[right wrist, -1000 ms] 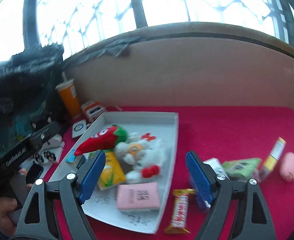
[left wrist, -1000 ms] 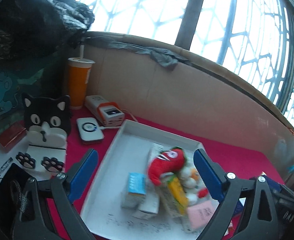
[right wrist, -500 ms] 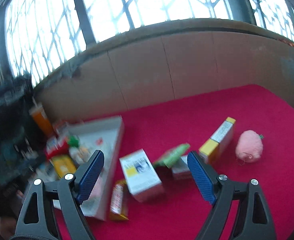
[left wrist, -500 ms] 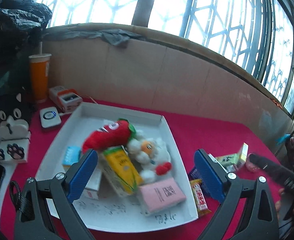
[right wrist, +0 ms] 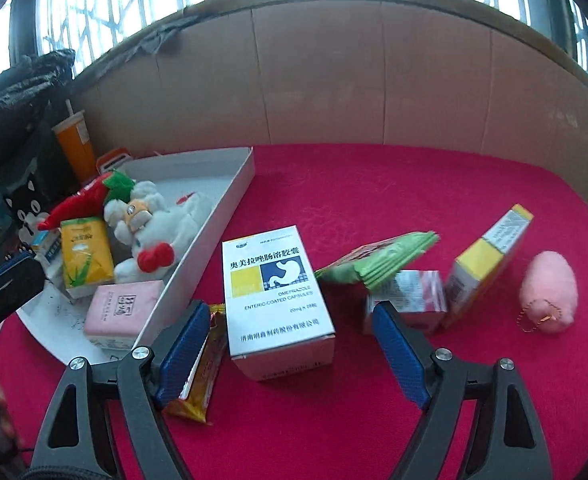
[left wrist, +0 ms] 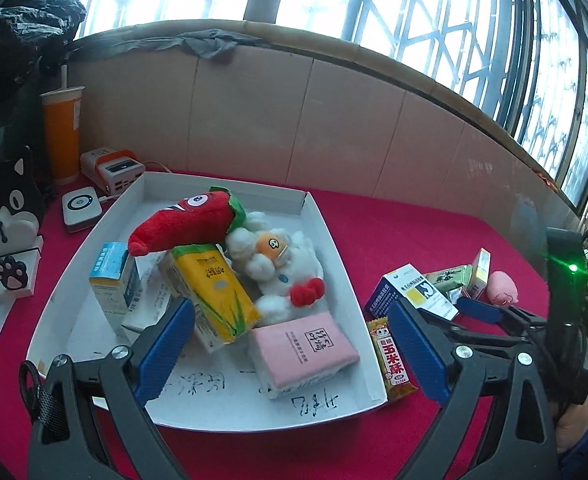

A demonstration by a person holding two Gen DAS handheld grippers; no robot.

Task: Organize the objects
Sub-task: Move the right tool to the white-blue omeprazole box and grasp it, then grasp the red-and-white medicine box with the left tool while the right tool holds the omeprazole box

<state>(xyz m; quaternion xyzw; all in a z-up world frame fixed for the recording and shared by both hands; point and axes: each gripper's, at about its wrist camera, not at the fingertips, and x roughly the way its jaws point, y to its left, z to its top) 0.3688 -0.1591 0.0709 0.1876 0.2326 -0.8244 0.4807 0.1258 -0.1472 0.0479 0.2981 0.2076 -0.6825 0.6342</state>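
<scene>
A white tray on the red cloth holds a red chili plush, a white plush, a yellow carton, a pink box and a blue-white box. My left gripper hovers open over the tray's near side, gripping nothing. My right gripper is low over the cloth, jaws closing. The white medicine box lies between and just beyond its fingertips, pads clear of it. A snack bar lies under the left finger.
Right of the medicine box lie a green packet, a small red-white box, a yellow-white box and a pink plush. An orange cup, a power bank and a cat stand stand left of the tray. A cardboard wall closes the back.
The left gripper swung right, from the tray's left edge to over its filled part. The right gripper swung from the tray to the loose items and sank toward the medicine box.
</scene>
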